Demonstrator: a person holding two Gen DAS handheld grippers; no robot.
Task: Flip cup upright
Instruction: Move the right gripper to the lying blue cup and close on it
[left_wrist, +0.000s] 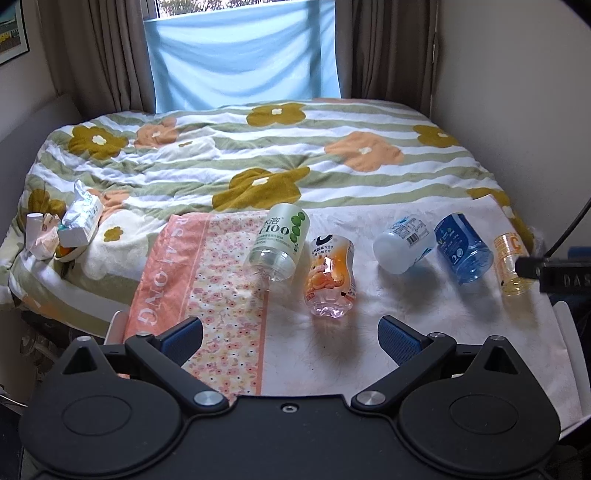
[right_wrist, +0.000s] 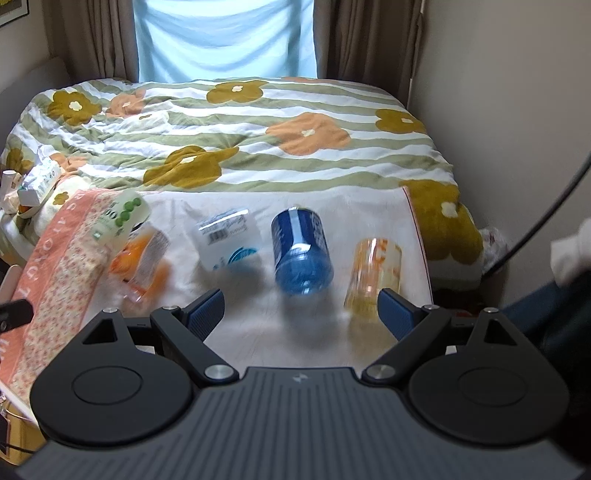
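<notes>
Both wrist views face the window, sharing the bed (left_wrist: 280, 155), right nearer.

Daylight through window (left_wrist: 240, 48), soft shadows, glare on orange cup (left_wrist: 328, 269); right wrist view motion-blurred (left sharp), fisheye bends edges.

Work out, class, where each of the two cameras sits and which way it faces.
Left wrist view: on the left gripper, facing along its open blue-padded fingers toward the lying orange-labelled clear plastic cup on the white cloth.
Right wrist view: on the right gripper, open, facing the lying blue plastic cup, with the yellow-orange clear cup beside its right finger.
Shared: the five lying cups, the floral striped quilt, the window curtains.
</notes>
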